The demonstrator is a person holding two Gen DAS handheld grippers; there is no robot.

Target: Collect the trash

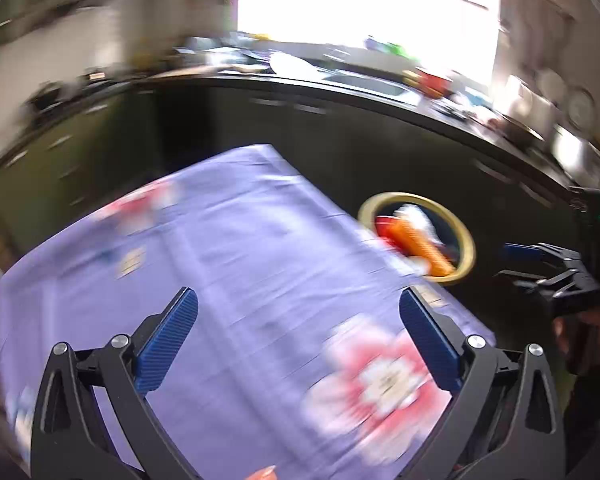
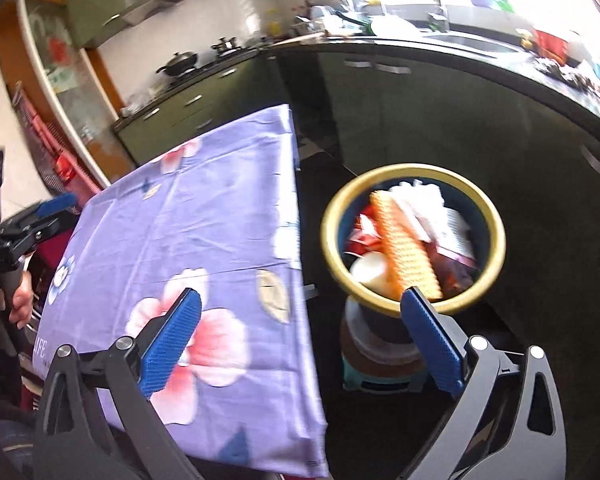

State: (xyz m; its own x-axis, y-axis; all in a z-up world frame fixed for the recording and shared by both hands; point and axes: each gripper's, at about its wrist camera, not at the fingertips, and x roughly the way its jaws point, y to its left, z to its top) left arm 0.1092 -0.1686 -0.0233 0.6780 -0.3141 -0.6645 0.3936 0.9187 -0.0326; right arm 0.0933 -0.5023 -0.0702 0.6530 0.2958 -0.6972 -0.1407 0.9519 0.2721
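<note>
A round bin with a yellow rim (image 2: 414,174) stands beside the table's right edge, on a small stool (image 2: 380,380). It holds trash: an orange wafer-like packet (image 2: 406,248), white paper (image 2: 420,196), a white cup (image 2: 370,270) and red wrappers. The bin also shows in the left wrist view (image 1: 466,240). My left gripper (image 1: 299,334) is open and empty above the purple floral tablecloth (image 1: 228,240). My right gripper (image 2: 302,340) is open and empty, over the table's right edge (image 2: 300,240) near the bin.
A dark kitchen counter (image 2: 460,46) with a sink and clutter runs along the back. Green cabinets (image 2: 180,112) and a stove with pots (image 2: 180,62) stand at the left. The floor between table and counter is dark. The left view is motion-blurred.
</note>
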